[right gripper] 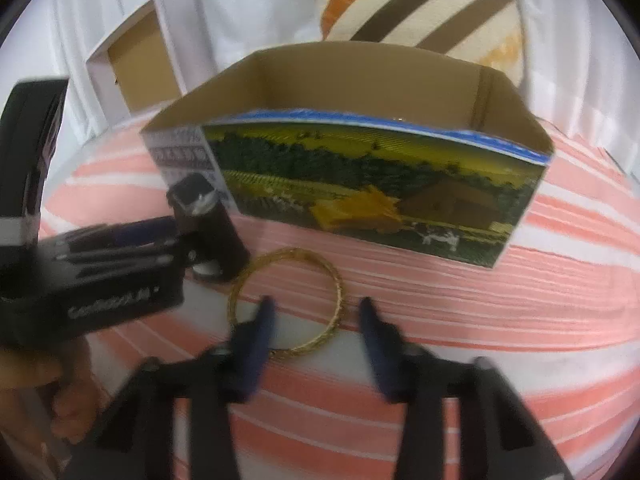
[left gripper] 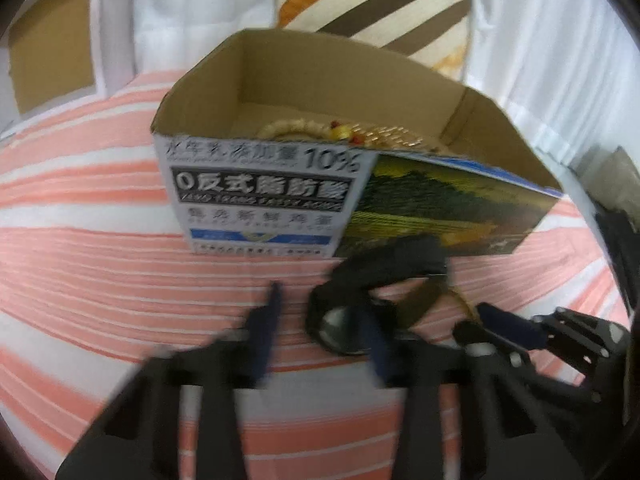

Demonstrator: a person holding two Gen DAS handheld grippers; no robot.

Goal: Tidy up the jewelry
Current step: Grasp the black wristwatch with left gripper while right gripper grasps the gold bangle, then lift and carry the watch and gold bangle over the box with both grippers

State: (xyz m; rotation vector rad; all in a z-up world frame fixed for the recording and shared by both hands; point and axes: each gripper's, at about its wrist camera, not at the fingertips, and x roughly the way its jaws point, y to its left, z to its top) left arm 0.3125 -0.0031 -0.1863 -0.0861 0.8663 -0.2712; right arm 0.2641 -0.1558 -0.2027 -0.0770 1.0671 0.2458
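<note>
Blurred blue fingertips [left gripper: 267, 320] of the left gripper [left gripper: 324, 328] stood apart, released, straddling a black watch [left gripper: 360, 300] on the striped sheet [left gripper: 100, 280] — its dial half hidden. Right gripper [right gripper: 316, 320] hung open over a gold bangle [right gripper: 286, 300] near the cardboard box [left gripper: 280, 80], where beads [left gripper: 280, 130] barely showed.
</note>
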